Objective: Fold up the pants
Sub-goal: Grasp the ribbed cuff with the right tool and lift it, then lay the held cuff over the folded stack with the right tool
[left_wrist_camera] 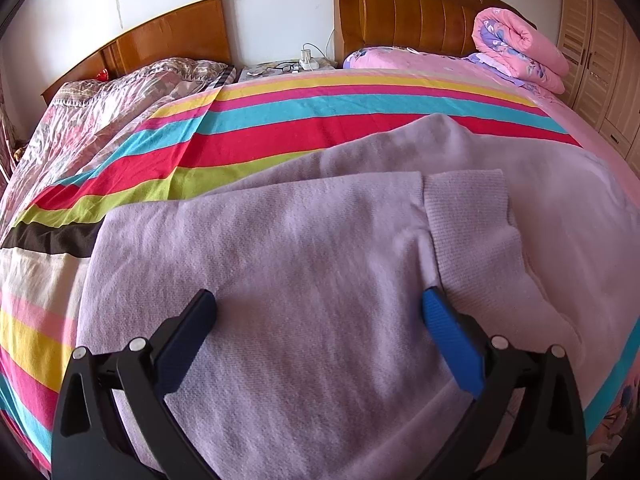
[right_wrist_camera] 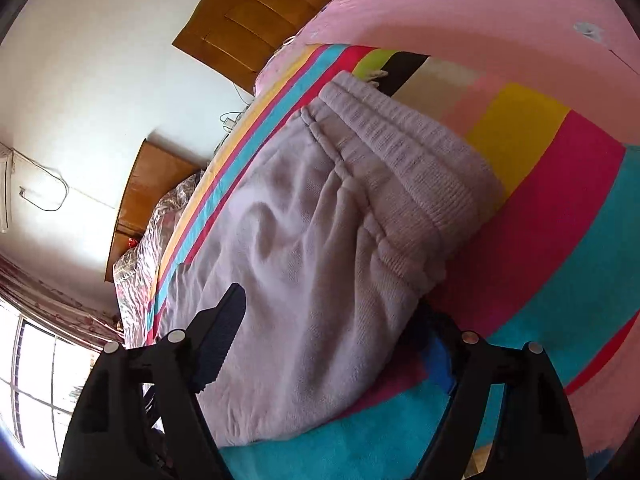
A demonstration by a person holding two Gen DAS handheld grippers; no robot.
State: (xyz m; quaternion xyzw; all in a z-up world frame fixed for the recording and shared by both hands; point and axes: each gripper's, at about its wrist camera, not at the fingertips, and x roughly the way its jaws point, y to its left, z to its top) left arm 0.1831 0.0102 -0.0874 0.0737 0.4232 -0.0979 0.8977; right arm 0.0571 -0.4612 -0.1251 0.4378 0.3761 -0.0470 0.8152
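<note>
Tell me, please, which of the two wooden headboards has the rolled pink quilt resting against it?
The taller, darker headboard on the right; the rolled pink quilt leans against it. The lower headboard backs the floral bedding.

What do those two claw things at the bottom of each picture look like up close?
Both are alike. The left gripper has matte black plastic arms branching in a Y, silver round pivot pins, and ribbed blue fingertips. The right gripper shows the same black frame, silver pins and blue padding. No cables, markings or sleeves are visible.

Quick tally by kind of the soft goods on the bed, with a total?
Pants: 1
Striped sheet: 1
Rolled pink quilt: 1
Floral duvet: 1
Total: 4
</note>
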